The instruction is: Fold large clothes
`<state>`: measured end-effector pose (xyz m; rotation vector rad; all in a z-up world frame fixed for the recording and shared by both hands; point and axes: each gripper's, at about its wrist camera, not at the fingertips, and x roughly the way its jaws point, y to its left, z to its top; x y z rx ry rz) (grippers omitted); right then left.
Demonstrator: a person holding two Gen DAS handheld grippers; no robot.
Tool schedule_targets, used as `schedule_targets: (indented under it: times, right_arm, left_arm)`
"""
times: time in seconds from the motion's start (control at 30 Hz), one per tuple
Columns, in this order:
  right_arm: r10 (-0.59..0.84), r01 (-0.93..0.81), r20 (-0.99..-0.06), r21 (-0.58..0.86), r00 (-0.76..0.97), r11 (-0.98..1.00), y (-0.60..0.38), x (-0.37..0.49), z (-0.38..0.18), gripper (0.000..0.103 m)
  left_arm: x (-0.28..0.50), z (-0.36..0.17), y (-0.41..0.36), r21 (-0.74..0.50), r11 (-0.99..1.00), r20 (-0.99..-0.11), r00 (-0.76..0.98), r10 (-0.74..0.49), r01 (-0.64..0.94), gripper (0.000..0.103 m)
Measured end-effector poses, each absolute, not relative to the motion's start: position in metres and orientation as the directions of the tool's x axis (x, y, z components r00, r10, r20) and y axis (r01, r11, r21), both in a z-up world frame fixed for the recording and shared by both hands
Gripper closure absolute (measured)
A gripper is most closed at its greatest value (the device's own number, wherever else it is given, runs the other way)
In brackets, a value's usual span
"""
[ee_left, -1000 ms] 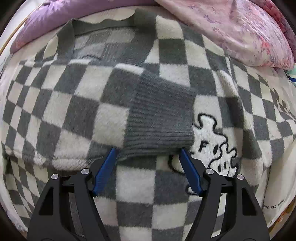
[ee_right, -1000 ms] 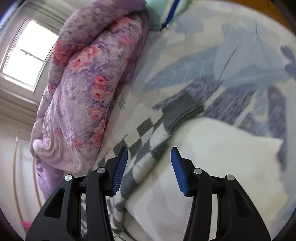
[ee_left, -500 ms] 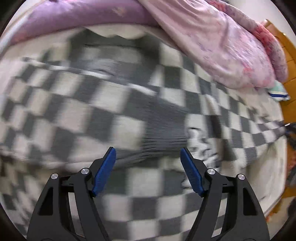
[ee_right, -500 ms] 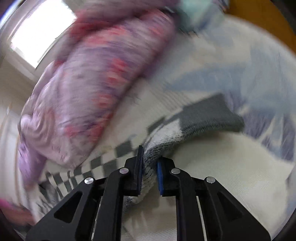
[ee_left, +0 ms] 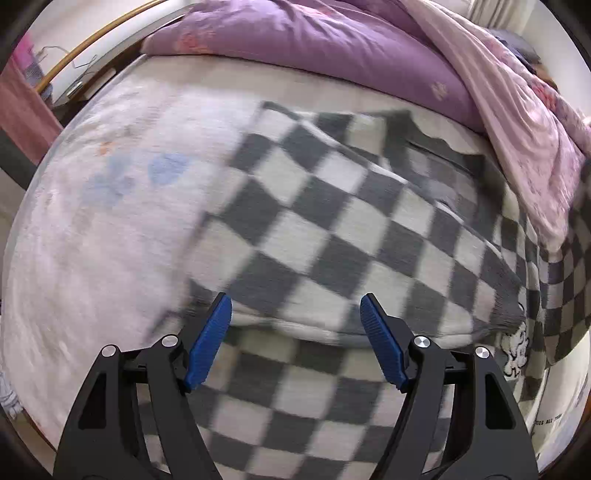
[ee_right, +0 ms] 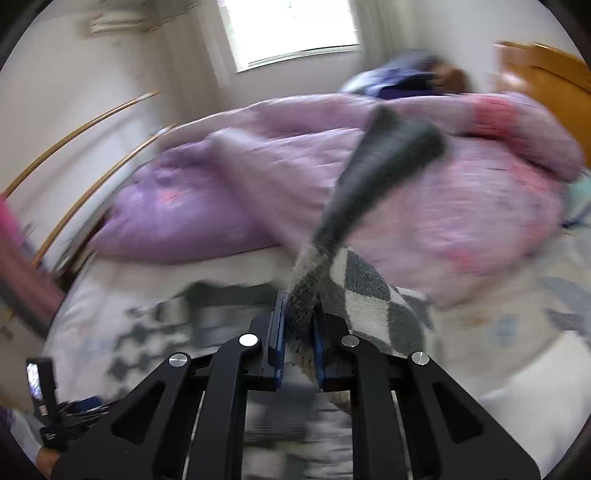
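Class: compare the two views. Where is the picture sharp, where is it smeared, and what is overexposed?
Left wrist view: left gripper crisp, checkered sweater mildly smeared, edges bowed by fisheye. Right wrist view: right gripper sharp, purple quilt and raised sleeve heavily motion-blurred, window blown white.

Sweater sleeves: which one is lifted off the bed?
The sleeve clamped in the right gripper, cuff in the air. The other sleeve lies folded flat across the sweater.

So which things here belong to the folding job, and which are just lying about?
Job:
checkered sweater
its sleeve, held in the right claw
left claw, open

Lying about:
purple quilt
bed sheet
window
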<state>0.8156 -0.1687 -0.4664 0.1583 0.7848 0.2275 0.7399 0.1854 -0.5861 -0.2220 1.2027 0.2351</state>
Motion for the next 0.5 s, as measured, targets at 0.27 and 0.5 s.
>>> schedule_targets:
  times: [0.27, 0.5]
  right_arm:
    - [0.376, -0.342, -0.781, 0.222, 0.499, 0.913, 0.028, 0.804, -0.538, 0.091]
    - [0.303, -0.396, -0.920, 0.189, 0.247, 0.899, 0.083, 0.795, -0.627, 0.084]
  left_arm:
    - [0.717, -0.586, 0.259, -0.033, 0.936, -0.936, 0.339, 0.093, -0.349, 0.030]
    - [0.706, -0.596, 0.289, -0.054, 0.924, -0.946, 0.315, 0.074, -0.379, 0.030]
